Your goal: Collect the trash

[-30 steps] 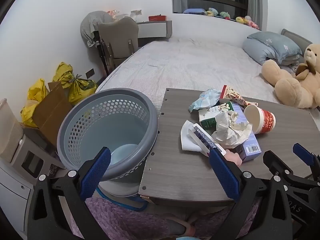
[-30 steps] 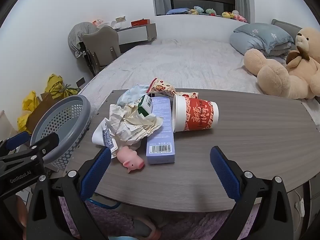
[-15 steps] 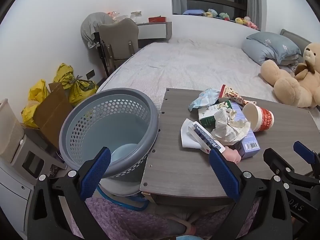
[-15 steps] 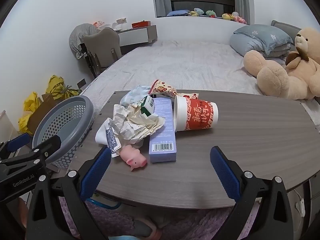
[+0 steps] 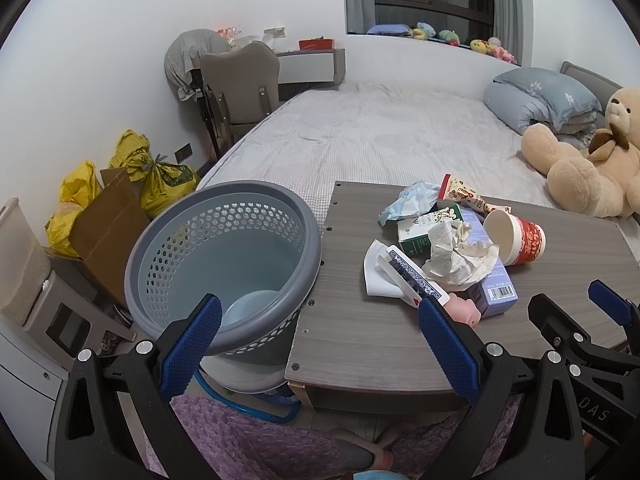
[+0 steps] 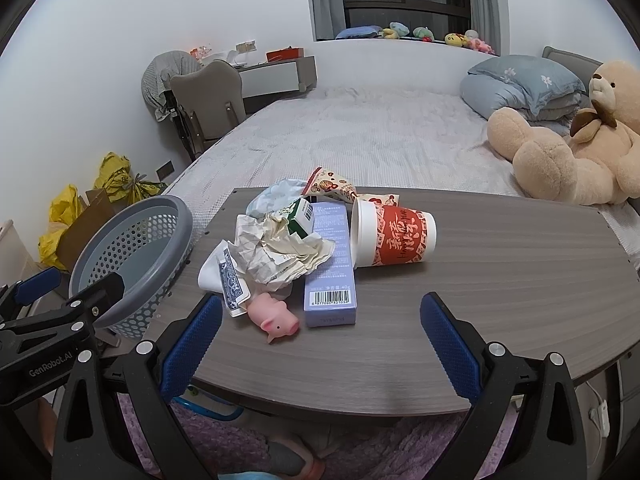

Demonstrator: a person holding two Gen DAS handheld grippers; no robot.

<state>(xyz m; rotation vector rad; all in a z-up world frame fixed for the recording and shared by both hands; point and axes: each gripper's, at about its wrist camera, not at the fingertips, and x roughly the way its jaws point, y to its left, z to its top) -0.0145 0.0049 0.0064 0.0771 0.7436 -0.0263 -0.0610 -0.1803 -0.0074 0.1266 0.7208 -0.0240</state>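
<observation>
Both claws have pulled back a little from the trash pile since a second ago; nothing on the bench moved.

Left wrist view: left claw (image 5: pixel 318 334) wide open, holding nothing, hovering over the bench's near-left corner. Grey perforated plastic basket (image 5: pixel 224 268) touches the left edge of the grey wood-grain bench (image 5: pixel 360 340). Crumpled white paper (image 5: pixel 456 256) tops the pile, right of the basket.

Right wrist view: right claw (image 6: pixel 320 334) wide open, empty, near the bench's front edge. Pink rubber pig (image 6: pixel 276 318) and lavender barcode box (image 6: pixel 330 264) lie just beyond it; red-and-white paper cup (image 6: pixel 394 238) lies on its side touching the box.
</observation>
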